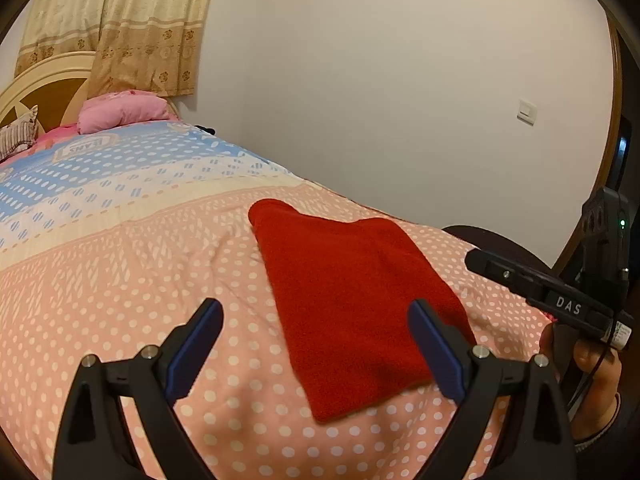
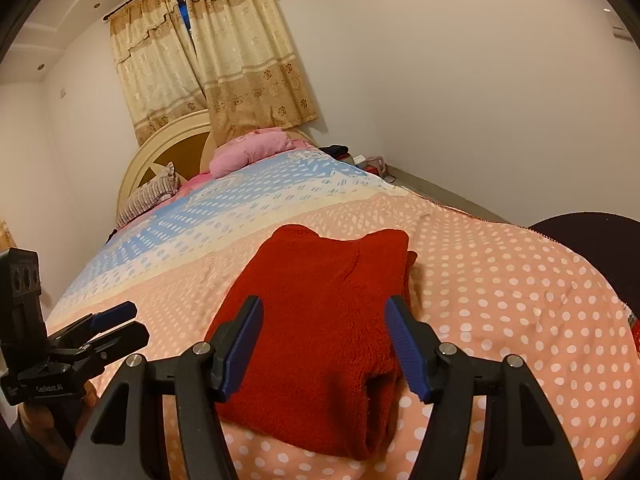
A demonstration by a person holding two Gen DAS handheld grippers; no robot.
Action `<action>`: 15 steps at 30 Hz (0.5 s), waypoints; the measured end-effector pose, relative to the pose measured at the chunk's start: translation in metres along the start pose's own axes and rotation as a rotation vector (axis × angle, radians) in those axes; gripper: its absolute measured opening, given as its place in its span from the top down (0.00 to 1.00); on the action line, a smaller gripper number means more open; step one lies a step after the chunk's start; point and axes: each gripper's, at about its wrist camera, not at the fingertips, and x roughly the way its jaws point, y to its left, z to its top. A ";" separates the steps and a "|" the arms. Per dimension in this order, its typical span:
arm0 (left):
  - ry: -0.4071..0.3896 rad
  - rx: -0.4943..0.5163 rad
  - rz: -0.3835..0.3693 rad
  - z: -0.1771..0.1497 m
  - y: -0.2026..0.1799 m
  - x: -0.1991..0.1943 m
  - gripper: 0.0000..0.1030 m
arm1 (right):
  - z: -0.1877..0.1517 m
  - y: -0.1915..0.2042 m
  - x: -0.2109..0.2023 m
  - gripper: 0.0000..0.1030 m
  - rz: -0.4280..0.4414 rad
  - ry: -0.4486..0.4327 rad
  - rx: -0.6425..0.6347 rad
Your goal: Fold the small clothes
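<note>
A red fleece garment (image 1: 348,304) lies folded into a thick rectangle on the dotted pink bedcover (image 1: 140,288). In the right wrist view the garment (image 2: 320,320) shows its layered folded edge at the near right. My left gripper (image 1: 315,305) hovers open just short of the garment's near left corner, nothing between its blue pads. My right gripper (image 2: 324,304) is open too, held above the garment's near edge without touching it. Each gripper shows in the other's view: the right gripper (image 1: 520,280) at the far right, the left gripper (image 2: 134,320) at the far left, a hand behind each.
The bedcover (image 2: 500,300) turns blue and cream toward the headboard (image 2: 160,152). A pink pillow (image 2: 248,152) and a striped cushion (image 2: 148,196) lie there. A dark round object (image 2: 600,240) sits past the bed's right edge. Small items (image 2: 368,164) stand by the wall.
</note>
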 end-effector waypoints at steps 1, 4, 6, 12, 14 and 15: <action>0.001 -0.003 0.000 0.000 0.001 0.000 0.07 | 0.000 0.000 0.000 0.37 0.002 0.001 0.000; 0.006 -0.006 -0.001 0.000 0.001 0.002 0.07 | 0.001 -0.001 -0.001 0.37 0.006 -0.003 0.005; 0.007 -0.006 -0.001 0.000 0.001 0.002 0.07 | 0.000 -0.001 -0.001 0.37 0.007 0.000 0.010; 0.006 -0.002 -0.001 -0.001 0.000 0.002 0.07 | -0.001 -0.003 -0.001 0.37 0.009 0.002 0.018; 0.007 -0.003 -0.001 -0.001 0.000 0.002 0.07 | 0.000 -0.002 -0.001 0.37 0.011 0.002 0.016; 0.006 -0.004 0.000 -0.001 0.000 0.002 0.07 | 0.000 -0.002 -0.001 0.37 0.012 0.001 0.015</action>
